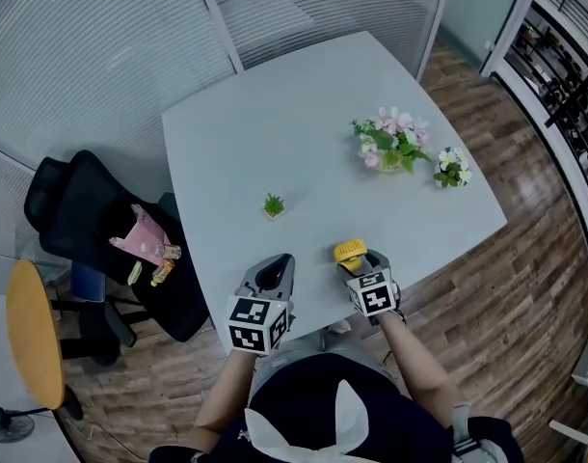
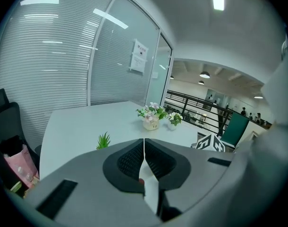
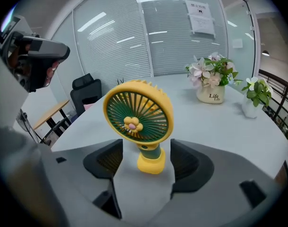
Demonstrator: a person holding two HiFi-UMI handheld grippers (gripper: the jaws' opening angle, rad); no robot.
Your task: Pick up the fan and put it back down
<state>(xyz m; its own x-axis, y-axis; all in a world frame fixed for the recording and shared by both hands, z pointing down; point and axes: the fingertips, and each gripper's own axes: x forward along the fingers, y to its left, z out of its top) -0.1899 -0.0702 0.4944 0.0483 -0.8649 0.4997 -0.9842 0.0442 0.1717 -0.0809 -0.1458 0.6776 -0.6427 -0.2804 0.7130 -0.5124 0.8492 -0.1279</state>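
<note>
A small yellow fan with a green grille and a flower hub stands upright on the pale grey table, near its front edge. My right gripper is open, its two pads on either side of the fan's yellow base with gaps on both sides. In the head view the fan shows just beyond the right gripper. My left gripper hovers over the table edge to the left of the fan, apart from it. Its jaws are shut together with nothing between them.
A pot of pink flowers and a small white-flowered pot stand at the table's far right. A tiny green plant sits mid-table. A black chair carrying a pink bag stands left of the table.
</note>
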